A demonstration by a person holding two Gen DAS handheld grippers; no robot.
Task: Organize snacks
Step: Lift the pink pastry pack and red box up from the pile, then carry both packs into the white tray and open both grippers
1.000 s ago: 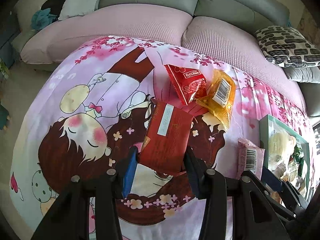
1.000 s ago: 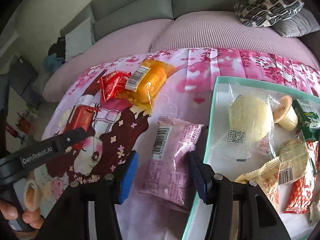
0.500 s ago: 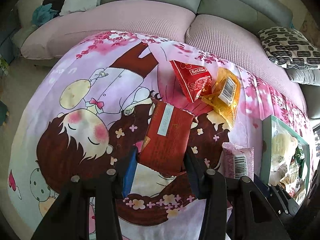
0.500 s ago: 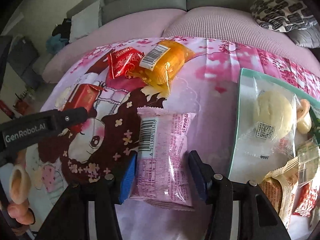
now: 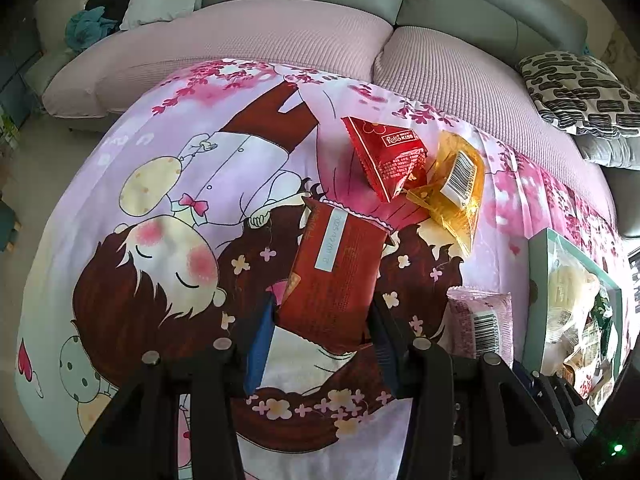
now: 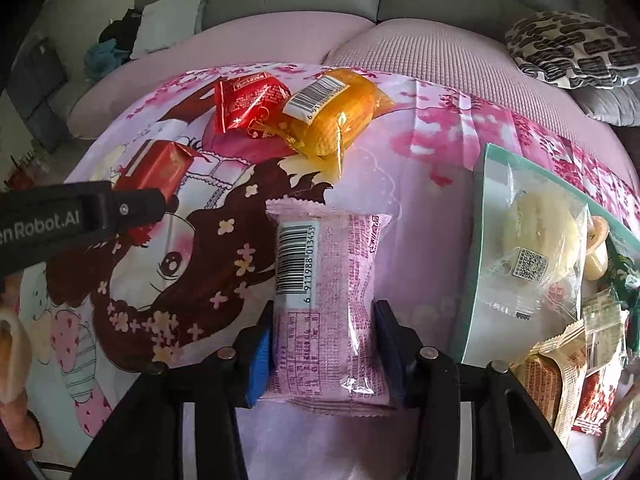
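My left gripper (image 5: 322,330) is shut on a dark red snack packet (image 5: 334,276), its near end between the jaws, over the cartoon cloth. My right gripper (image 6: 322,338) is shut on a pink snack packet (image 6: 326,300) with a barcode; this packet also shows in the left wrist view (image 5: 482,326). A red triangular packet (image 5: 386,158) and an orange packet (image 5: 454,184) lie together farther back; the right wrist view shows the red packet (image 6: 248,100) and the orange packet (image 6: 332,114) too. The left gripper's arm (image 6: 80,216) reaches in from the left, by the dark red packet (image 6: 156,170).
A green-rimmed tray (image 6: 480,216) at the right holds several wrapped snacks, among them a pale bun (image 6: 538,232); its rim shows in the left wrist view (image 5: 534,280). A grey sofa (image 5: 360,0) with pink seat cushions and a patterned pillow (image 5: 580,92) stands behind the cloth.
The right gripper has swung left away from the tray and the pink packet now sits straight between its jaws. The left gripper keeps its hold on the dark red packet, hardly moved.
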